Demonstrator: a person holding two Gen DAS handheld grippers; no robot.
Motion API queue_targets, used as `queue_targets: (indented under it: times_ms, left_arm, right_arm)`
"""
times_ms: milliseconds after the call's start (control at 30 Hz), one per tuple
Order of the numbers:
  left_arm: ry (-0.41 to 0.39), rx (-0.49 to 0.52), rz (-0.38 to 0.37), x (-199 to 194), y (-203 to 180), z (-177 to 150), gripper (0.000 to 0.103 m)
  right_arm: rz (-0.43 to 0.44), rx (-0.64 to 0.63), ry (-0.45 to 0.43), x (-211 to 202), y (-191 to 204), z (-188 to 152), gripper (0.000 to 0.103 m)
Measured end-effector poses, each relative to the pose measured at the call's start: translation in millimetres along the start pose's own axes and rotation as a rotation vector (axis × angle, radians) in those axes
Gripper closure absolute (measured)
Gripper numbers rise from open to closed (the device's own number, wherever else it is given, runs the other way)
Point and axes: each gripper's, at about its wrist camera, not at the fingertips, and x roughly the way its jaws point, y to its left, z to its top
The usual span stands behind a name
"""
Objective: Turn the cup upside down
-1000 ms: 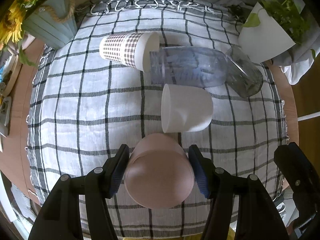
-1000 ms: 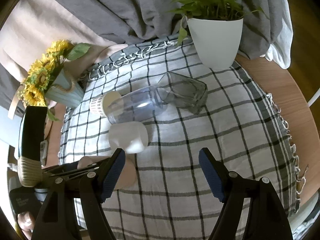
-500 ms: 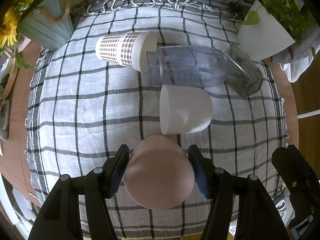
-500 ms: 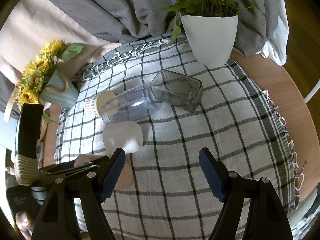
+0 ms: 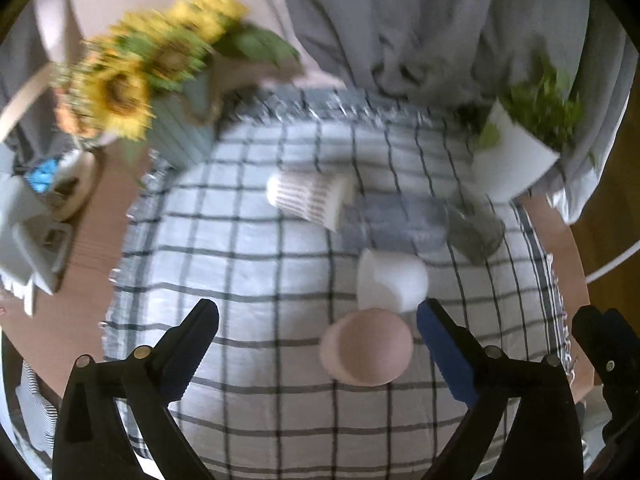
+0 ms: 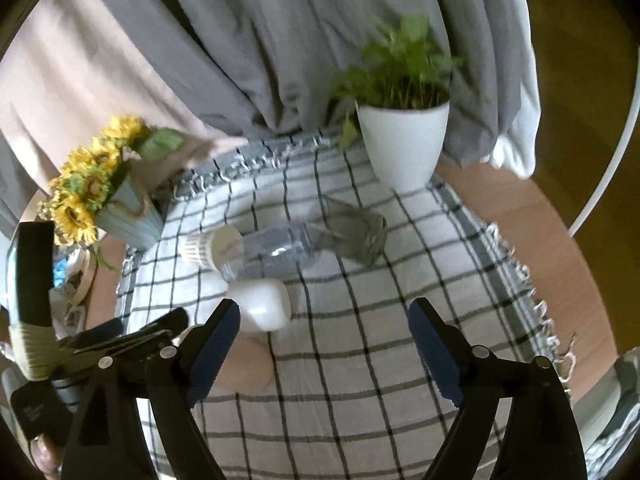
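Observation:
A pink cup point(image 5: 366, 347) stands upside down on the checked cloth point(image 5: 256, 272), base up, just inside my left gripper's right finger. My left gripper point(image 5: 318, 336) is open wide and empty, drawn back from the cup. In the right wrist view the pink cup point(image 6: 246, 366) is partly hidden behind my left finger. My right gripper point(image 6: 323, 330) is open and empty above the cloth point(image 6: 360, 360). A white cup point(image 5: 390, 280) lies on its side just beyond the pink cup; it also shows in the right wrist view point(image 6: 262, 306).
A patterned paper cup point(image 5: 310, 200), a clear plastic tumbler point(image 5: 396, 224) and a grey glass point(image 5: 474, 232) lie on their sides further back. A sunflower vase point(image 5: 176, 120) stands back left, a white plant pot point(image 6: 402, 140) back right. Bare wooden table rim point(image 6: 540, 232) lies right.
My left gripper has opened, let go of the pink cup and pulled back and up. The cup stays upside down on the cloth. The right gripper has tilted up a little.

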Motion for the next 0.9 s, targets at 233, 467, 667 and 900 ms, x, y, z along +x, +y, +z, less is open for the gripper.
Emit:
queue_targets:
  times_ms: [233,467,667,900]
  left_arm:
    - [-0.097,-0.039,0.026,-38,34,-13,0.001]
    - [-0.185,-0.052,0.062,-71,57,-24,0.001]
    - [-0.222,-0.047,0.061,-87,71,-32,0.001]
    - [-0.252,-0.035,0.067,-94,82,-32,0.001]
  right_arm:
    - [0.022,-0.082,-0.084,-33,35,-4,0.014]
    - [0.047,-0.125,-0.143,-57,63,-12,0.014]
    - [0.061,-0.135,-0.150,-65,77,-20,0.014]
    - [0.053,-0.129,-0.159,-67,88,-25,0.014]
